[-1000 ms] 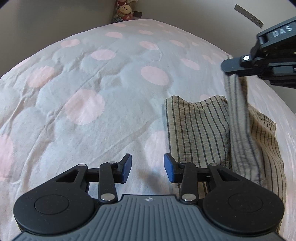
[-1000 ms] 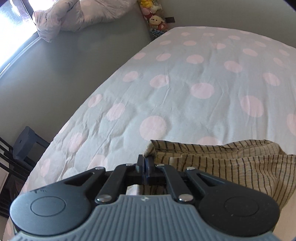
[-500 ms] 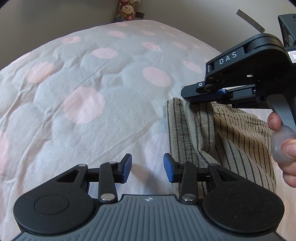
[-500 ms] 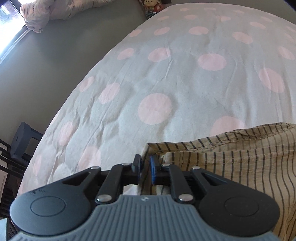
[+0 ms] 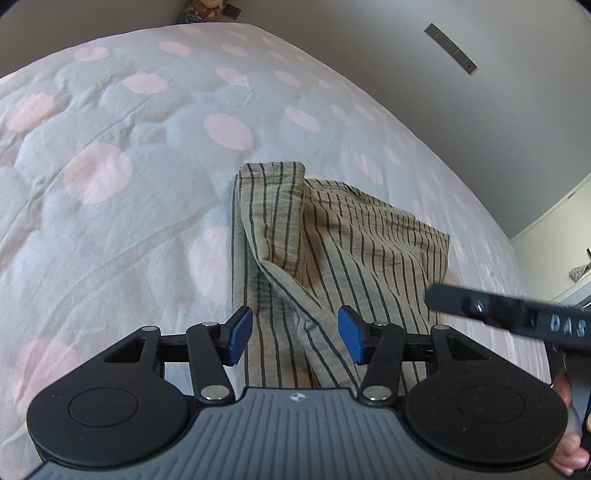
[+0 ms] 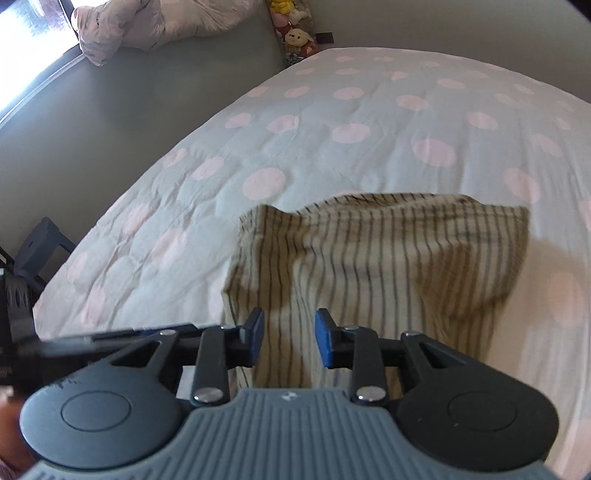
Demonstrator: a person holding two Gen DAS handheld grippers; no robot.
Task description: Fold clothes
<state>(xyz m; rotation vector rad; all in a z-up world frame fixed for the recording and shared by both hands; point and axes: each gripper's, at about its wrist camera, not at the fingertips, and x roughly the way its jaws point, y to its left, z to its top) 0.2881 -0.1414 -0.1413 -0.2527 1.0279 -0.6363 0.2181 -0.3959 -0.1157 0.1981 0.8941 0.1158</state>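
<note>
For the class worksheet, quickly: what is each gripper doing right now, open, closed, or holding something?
Left gripper: jaws open, just been opening, over the striped garment, not gripping it.
Right gripper: jaws open, just been opening, garment released, nothing held.

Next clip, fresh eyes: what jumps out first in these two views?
The striped garment, folded into a loose, rumpled bundle, lies on the polka-dot bedspread just ahead of both grippers. The left gripper hangs over its near edge with blue fingers apart, gripping nothing; the right gripper, jaws just opened, also holds nothing. Plush toys sit in the far corner.
</note>
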